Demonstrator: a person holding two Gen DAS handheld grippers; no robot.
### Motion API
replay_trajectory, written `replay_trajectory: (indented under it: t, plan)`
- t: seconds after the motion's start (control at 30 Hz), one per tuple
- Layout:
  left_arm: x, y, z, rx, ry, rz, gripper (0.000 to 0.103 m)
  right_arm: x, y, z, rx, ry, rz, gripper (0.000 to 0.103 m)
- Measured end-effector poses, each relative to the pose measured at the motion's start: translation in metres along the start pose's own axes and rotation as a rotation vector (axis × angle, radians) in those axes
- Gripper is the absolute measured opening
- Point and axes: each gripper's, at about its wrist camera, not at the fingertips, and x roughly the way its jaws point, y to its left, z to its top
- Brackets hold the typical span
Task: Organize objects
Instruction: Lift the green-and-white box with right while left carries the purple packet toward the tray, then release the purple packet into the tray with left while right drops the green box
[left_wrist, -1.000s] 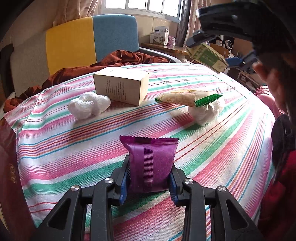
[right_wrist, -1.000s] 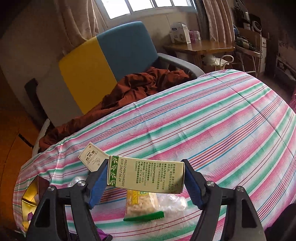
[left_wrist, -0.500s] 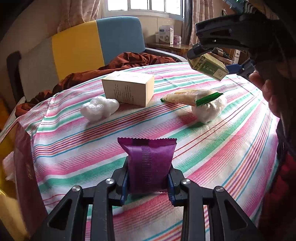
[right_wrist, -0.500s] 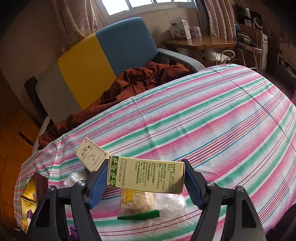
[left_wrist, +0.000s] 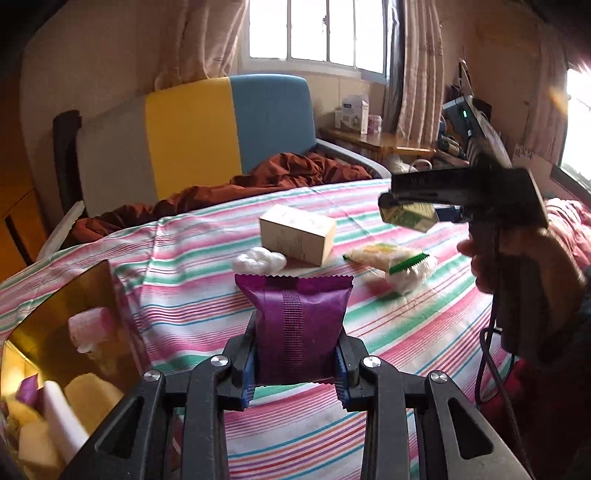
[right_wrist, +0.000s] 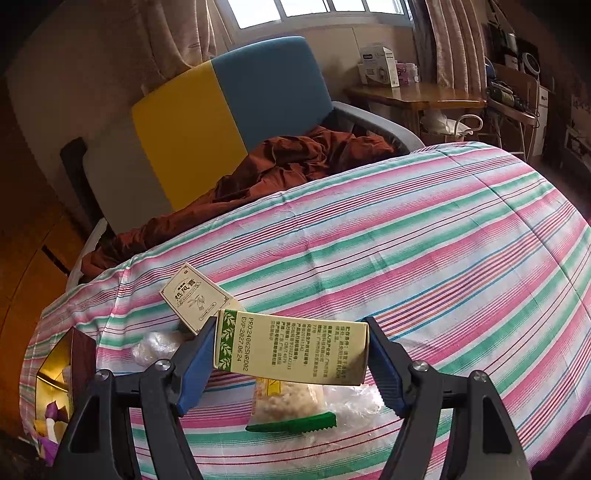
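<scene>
**Two grippers, two packages over a striped table**

A striped tablecloth (left_wrist: 424, 314) spreads beneath both claws. Low to the left of the left gripper (left_wrist: 295, 363) stands an open gold-lined box (left_wrist: 70, 314) holding assorted items. Ahead of it a beige carton (left_wrist: 297, 236) lies on the cloth. The right gripper (right_wrist: 291, 363) pinches a green-and-cream box (right_wrist: 291, 349) by its ends, above a green-edged snack bag (right_wrist: 288, 406). The left gripper's pads squeeze a purple packet (left_wrist: 295, 328), held upright clear of the cloth.

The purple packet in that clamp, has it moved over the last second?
Yes. The left gripper has lifted the purple packet up, against the tan box.
</scene>
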Motion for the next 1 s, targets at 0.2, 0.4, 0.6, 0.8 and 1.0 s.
replay_trajectory:
  t: [0.2,0.4,0.6,0.8,1.0]
  plan:
    - [-0.030,0.027,0.000,-0.046,-0.033,0.041,0.033,-0.002,0.017,-0.004,-0.052,-0.002,0.001,0.076]
    - [-0.050,0.064,-0.007,-0.118,-0.043,0.082,0.033,-0.014,0.037,-0.011,-0.050,-0.004,0.039,0.076]
    - [-0.076,0.113,-0.016,-0.234,-0.074,0.121,0.033,-0.030,0.096,-0.019,-0.136,-0.006,0.125,0.076]
    - [-0.107,0.188,-0.044,-0.404,-0.098,0.228,0.034,-0.036,0.178,-0.032,-0.267,0.029,0.263,0.076]
    - [-0.131,0.255,-0.081,-0.558,-0.107,0.330,0.033,-0.022,0.267,-0.066,-0.438,0.125,0.372,0.076]
